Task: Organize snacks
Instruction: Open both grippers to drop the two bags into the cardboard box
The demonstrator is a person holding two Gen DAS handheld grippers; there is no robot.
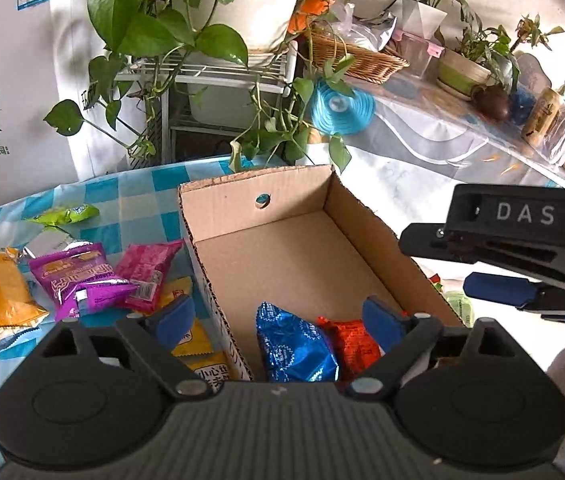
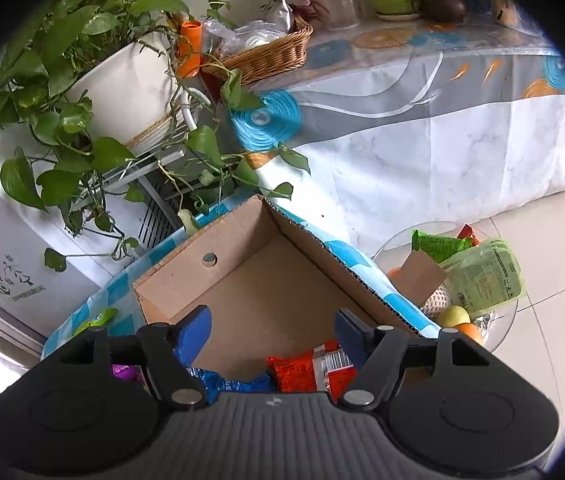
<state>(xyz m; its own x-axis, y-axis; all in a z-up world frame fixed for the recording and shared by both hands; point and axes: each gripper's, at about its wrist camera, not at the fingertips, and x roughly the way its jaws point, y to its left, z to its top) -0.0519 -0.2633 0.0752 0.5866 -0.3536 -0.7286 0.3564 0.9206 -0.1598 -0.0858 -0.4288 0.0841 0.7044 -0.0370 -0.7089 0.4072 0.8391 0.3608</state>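
An open cardboard box stands on a blue-checked tablecloth. Inside its near end lie a blue foil snack and a red snack; both show in the right wrist view, blue and red. Left of the box lie purple, magenta, orange, yellow and green packets. My left gripper is open and empty, straddling the box's left wall. My right gripper is open and empty above the box's near end; it also shows at the right of the left wrist view.
A potted vine on a white rack hangs close behind the box. A cloth-covered side table holds a wicker basket and pots. A glass bowl of fruit and packets sits right of the box.
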